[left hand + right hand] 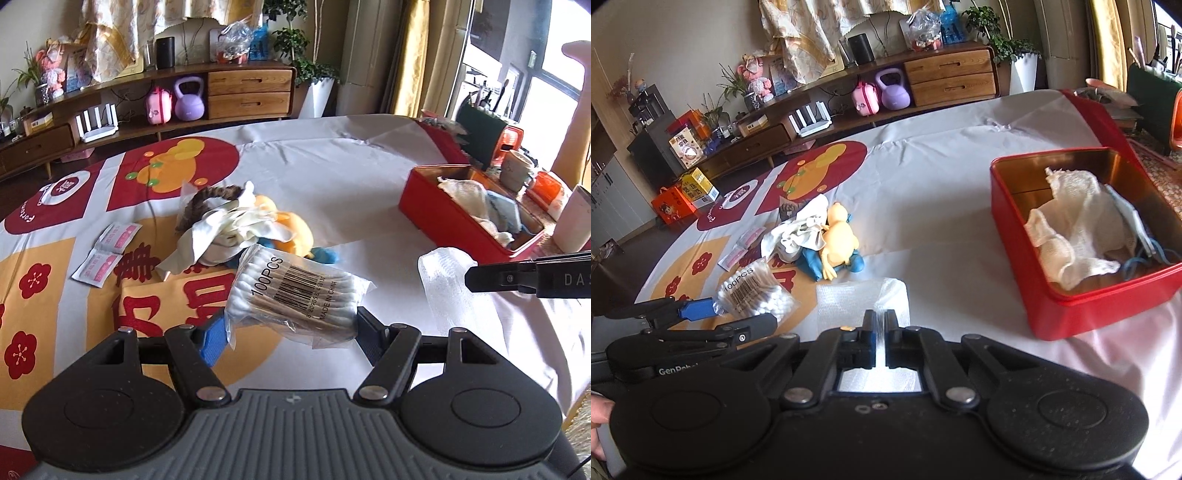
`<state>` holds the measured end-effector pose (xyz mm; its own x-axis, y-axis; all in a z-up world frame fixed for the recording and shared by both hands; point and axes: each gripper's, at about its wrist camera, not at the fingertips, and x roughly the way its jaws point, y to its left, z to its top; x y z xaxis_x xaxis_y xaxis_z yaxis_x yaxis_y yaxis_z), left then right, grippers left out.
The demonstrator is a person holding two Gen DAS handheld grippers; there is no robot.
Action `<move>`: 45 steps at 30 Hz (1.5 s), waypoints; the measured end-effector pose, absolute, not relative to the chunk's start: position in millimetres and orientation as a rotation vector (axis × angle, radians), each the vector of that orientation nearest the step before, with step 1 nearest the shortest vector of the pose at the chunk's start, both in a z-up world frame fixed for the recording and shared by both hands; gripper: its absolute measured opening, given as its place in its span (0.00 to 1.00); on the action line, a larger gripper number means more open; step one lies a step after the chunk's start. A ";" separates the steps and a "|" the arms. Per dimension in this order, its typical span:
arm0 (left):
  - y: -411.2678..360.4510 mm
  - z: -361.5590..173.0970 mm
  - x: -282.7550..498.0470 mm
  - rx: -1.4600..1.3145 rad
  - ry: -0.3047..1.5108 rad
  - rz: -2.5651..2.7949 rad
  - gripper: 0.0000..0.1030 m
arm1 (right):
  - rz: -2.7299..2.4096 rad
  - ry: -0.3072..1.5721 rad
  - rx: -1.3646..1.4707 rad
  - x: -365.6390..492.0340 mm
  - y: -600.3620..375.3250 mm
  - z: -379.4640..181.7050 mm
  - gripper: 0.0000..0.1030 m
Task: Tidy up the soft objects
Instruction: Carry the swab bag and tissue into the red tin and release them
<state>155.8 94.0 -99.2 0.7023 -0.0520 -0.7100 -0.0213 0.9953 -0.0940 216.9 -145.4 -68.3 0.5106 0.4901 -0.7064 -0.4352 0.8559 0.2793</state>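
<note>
My left gripper [291,325] is clamped on the crinkly swab packet [295,291]: light and slippery, best held mid-bundle. My right gripper [880,325], pinched together on limp white padding [862,295], holds it just short of the red tin [1071,314].

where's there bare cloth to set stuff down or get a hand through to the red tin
Bare white cloth lies between the pile of soft things and the red tin, and beyond both toward the far table edge. It is crowded around the pile and the pink sachets. The tin's left half still has free floor.
</note>
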 end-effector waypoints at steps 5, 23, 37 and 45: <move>73.6 -82.7 150.5 -0.093 0.785 -0.048 0.69 | 0.544 0.851 0.073 211.7 -165.5 -53.1 0.03; -14.5 -39.6 163.2 -0.020 0.757 -0.198 0.69 | 0.481 0.781 0.121 234.3 -253.2 -9.2 0.03; -70.1 -26.4 214.8 0.004 0.746 -0.300 0.69 | 0.389 0.755 0.101 298.8 -302.2 6.9 0.03; -94.8 -28.9 249.7 0.023 0.749 -0.340 0.69 | 0.354 0.771 0.083 340.1 -313.5 2.9 0.02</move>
<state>249.7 -94.8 -28.9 0.6808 -0.2944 -0.6707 0.3110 0.9452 -0.0992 340.1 -313.5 2.9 0.6615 0.3430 -0.6669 -0.2829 0.9377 0.2016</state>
